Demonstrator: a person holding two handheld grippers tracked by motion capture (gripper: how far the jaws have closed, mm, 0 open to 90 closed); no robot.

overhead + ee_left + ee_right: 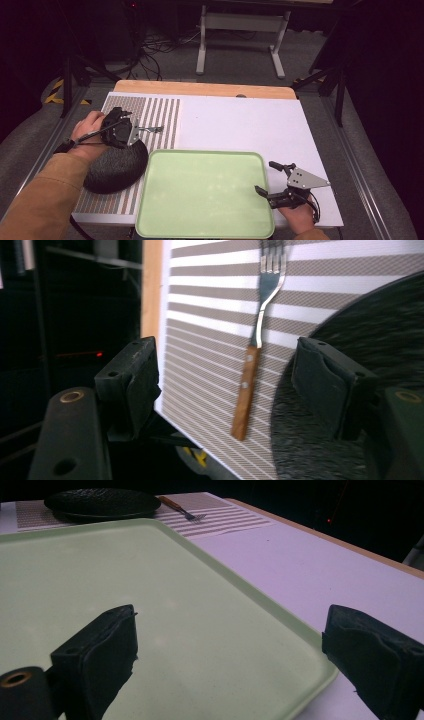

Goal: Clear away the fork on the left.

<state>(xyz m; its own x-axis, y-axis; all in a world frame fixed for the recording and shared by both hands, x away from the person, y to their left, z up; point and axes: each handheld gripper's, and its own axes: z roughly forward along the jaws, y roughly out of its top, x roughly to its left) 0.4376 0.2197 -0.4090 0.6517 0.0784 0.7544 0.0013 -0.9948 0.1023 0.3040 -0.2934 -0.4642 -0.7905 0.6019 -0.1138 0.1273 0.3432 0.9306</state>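
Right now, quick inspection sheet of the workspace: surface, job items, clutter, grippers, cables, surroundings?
Surface: white table with a wooden far edge; striped placemat at its left.
Job's things: green tray at the near edge, bare; black plate on the placemat; wooden-handled fork on the placemat beside the plate.
Clutter: nothing seen.
Grippers: left gripper open, jaws either side of the fork handle; right gripper open at the tray's right rim.
Cables: loose cables on the floor beyond the table.
Surroundings: dark room; white desk frame behind.

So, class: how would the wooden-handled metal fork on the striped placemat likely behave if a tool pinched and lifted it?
The wooden-handled metal fork looks rigid, so it probably won't flex. Lying flat on the striped placemat, it shouldn't roll. Its thin, low profile may make pinching fiddly.
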